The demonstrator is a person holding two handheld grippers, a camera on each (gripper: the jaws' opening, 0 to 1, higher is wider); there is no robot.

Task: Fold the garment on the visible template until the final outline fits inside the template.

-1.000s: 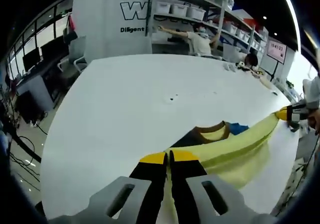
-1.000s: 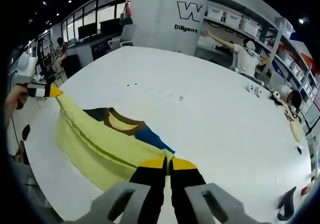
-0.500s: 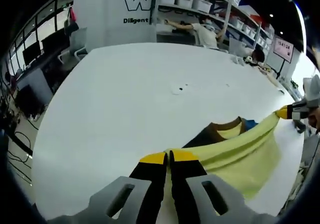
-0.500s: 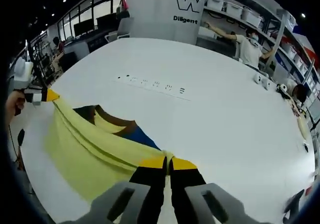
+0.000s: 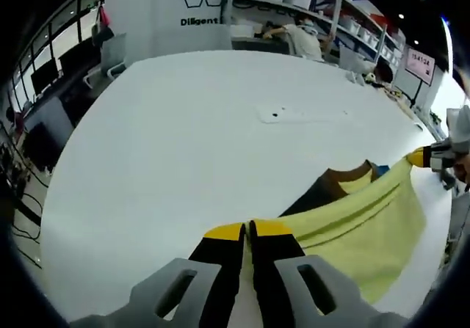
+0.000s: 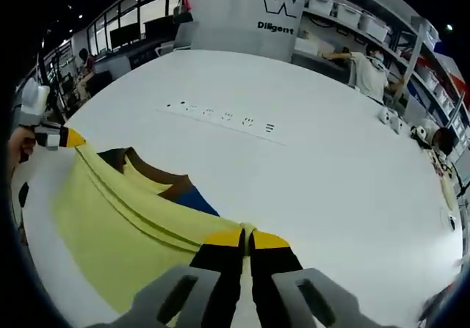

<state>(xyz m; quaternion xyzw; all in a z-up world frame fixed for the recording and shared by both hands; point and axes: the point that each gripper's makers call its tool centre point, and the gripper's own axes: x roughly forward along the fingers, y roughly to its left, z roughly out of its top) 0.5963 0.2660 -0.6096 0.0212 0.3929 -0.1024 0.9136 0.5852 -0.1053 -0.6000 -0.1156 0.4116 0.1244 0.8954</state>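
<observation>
Left gripper view: left gripper (image 5: pixel 247 230) jaws pressed together on one corner of the yellow shirt (image 5: pixel 363 221), yellow tips touching, no gap between them. Shirt edge runs taut from that pinch across to the right gripper (image 5: pixel 420 157), which comes in from the right side and clamps the far corner. A hand (image 5: pixel 463 168) shows behind it. Shirt hangs as a sheet below that stretched edge, lifted off the white table (image 5: pixel 183 137) along the top; lower part too close to the rim to tell whether it touches. Brown collar (image 5: pixel 345 174) and a bit of blue sit just past the taut edge, on the table side.

Right gripper view: same setup mirrored. Right gripper (image 6: pixel 247 234) jaws closed tight on the shirt (image 6: pixel 117 225) corner, left gripper (image 6: pixel 64 138) at the far left holding the other end, a hand (image 6: pixel 18 146) gripping it. Collar (image 6: pixel 158 175) and blue patch (image 6: pixel 194 199) lie beyond the edge. A row of small dark marks (image 6: pixel 220 118) on the table further out, well apart from the shirt. Shelves with bins (image 6: pixel 352 18) and a person (image 6: pixel 367 71) in the background.
</observation>
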